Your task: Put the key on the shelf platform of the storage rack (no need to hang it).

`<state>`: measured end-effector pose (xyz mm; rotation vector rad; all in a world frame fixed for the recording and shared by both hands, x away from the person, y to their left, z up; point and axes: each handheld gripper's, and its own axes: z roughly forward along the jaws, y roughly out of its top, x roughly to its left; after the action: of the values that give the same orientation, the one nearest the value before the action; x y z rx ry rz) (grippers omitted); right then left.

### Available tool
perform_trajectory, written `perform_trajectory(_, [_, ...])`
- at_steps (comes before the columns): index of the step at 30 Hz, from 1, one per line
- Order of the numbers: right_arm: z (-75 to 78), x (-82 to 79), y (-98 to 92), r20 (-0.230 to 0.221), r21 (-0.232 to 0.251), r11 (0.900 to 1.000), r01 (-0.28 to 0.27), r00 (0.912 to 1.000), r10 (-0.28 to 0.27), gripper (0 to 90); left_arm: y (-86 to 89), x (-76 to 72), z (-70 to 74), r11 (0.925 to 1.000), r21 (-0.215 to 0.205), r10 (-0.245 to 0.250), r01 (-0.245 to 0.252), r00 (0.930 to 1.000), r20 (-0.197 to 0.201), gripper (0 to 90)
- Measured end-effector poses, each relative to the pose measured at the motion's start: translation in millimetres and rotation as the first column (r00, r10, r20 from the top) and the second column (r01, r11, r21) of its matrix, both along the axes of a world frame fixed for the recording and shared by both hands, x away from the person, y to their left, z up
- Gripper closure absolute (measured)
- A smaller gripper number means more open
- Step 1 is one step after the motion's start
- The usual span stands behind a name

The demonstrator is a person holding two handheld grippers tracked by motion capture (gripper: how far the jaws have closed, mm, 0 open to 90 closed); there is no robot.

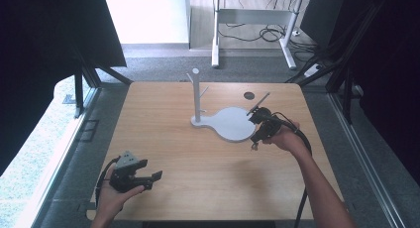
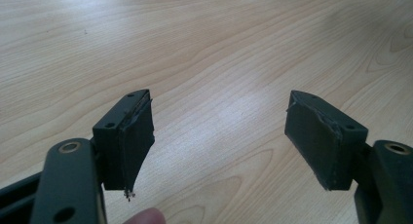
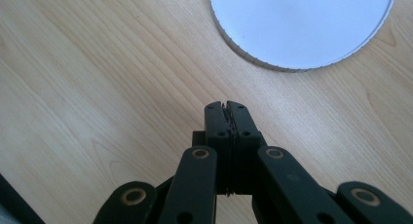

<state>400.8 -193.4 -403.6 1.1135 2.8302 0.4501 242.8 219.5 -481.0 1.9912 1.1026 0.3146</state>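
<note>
A white stand (image 1: 196, 95) with an upright post and short pegs rises from a flat round white base (image 1: 233, 124) in the middle of the wooden table (image 1: 188, 158). My right gripper (image 1: 254, 145) hangs just right of that base, pointing down, its jaws shut with nothing between them (image 3: 226, 107). The base's rim (image 3: 253, 61) lies just ahead of its tips. My left gripper (image 1: 157, 176) rests low near the table's front left corner. Its jaws stand wide open (image 2: 219, 136) over bare wood, holding nothing.
A small dark round hole (image 1: 248, 95) sits in the tabletop behind the base. Black frame struts stand at both back corners. A desk frame (image 1: 252, 25) with cables stands on the floor beyond the table.
</note>
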Motion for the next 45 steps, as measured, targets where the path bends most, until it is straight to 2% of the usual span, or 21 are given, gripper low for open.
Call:
perform_trajectory(32, [9.3,30.4,19.4,0.025,-0.01,1.0,0.019,0.9995,-0.018,90.0,3.3,0.0,1.0,1.0,-0.003,0.007,-0.007,1.0,0.003,26.3])
perform_trajectory(45, [5.6,44.6,27.5,0.015,-0.018,0.999,0.026,0.9996,-0.026,90.0,2.5,0.5,-0.1,1.0,-0.004,0.003,-0.003,1.0,-0.001,26.3])
